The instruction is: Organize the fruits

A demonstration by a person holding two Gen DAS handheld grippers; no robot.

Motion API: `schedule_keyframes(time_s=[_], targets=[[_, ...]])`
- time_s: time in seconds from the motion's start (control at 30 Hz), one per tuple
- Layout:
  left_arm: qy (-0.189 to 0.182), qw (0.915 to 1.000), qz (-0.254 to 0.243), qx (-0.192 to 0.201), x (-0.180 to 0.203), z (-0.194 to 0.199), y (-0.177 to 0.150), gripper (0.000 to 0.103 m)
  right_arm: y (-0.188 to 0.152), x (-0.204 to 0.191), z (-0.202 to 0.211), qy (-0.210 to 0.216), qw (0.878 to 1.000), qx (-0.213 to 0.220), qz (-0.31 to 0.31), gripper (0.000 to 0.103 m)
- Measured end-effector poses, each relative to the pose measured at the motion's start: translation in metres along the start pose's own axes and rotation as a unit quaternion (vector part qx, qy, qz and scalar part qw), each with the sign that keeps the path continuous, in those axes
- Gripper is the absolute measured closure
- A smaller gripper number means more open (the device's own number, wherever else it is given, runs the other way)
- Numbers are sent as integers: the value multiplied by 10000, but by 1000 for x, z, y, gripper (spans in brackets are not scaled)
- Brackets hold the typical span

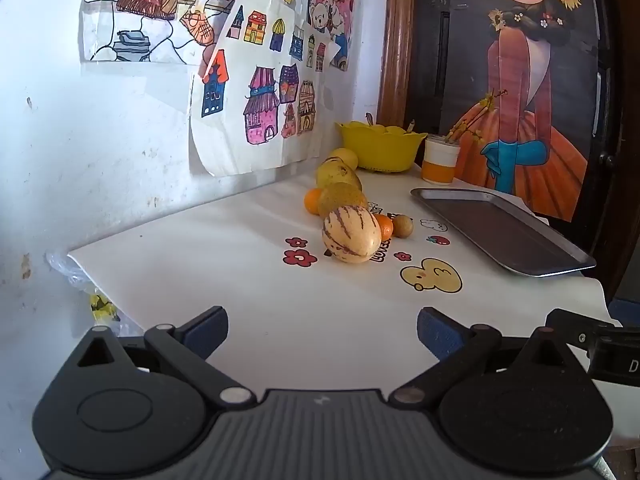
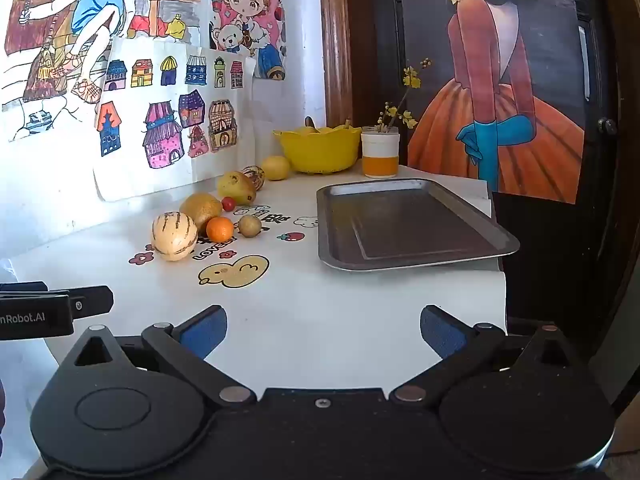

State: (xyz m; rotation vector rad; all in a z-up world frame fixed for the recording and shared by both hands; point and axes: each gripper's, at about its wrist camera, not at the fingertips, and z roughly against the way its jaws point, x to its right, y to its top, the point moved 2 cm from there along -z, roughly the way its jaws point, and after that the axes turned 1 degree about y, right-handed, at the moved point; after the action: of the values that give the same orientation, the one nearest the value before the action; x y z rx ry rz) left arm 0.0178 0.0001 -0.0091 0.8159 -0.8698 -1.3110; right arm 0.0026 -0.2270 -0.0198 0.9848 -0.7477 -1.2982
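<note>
Several fruits lie in a row on the white table: a striped cream melon (image 1: 351,234) (image 2: 174,236), an orange (image 2: 219,229) (image 1: 385,227), a small brown fruit (image 2: 250,225) (image 1: 402,226), a greenish-brown round fruit (image 2: 201,208) (image 1: 342,197), a yellow pear (image 2: 236,187) (image 1: 338,173), a small red fruit (image 2: 228,203) and a yellow fruit (image 2: 275,167) (image 1: 345,157). An empty dark metal tray (image 2: 404,220) (image 1: 500,228) lies to their right. My left gripper (image 1: 322,334) and right gripper (image 2: 323,332) are open and empty, over the table's near edge.
A yellow bowl (image 2: 320,148) (image 1: 380,144) and a white-and-orange cup (image 2: 380,154) (image 1: 440,160) with flower twigs stand at the back. Drawings hang on the wall to the left. A dark door with a poster stands at the right. The table edge (image 2: 502,280) drops off beside the tray.
</note>
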Motion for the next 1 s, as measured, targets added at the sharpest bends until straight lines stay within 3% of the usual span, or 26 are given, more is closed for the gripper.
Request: schedule_keyframes(time_s=[1.0], targets=[[30, 9999, 39, -94, 2, 0, -9, 0, -3, -2, 1, -8, 10000, -51, -1, 0]])
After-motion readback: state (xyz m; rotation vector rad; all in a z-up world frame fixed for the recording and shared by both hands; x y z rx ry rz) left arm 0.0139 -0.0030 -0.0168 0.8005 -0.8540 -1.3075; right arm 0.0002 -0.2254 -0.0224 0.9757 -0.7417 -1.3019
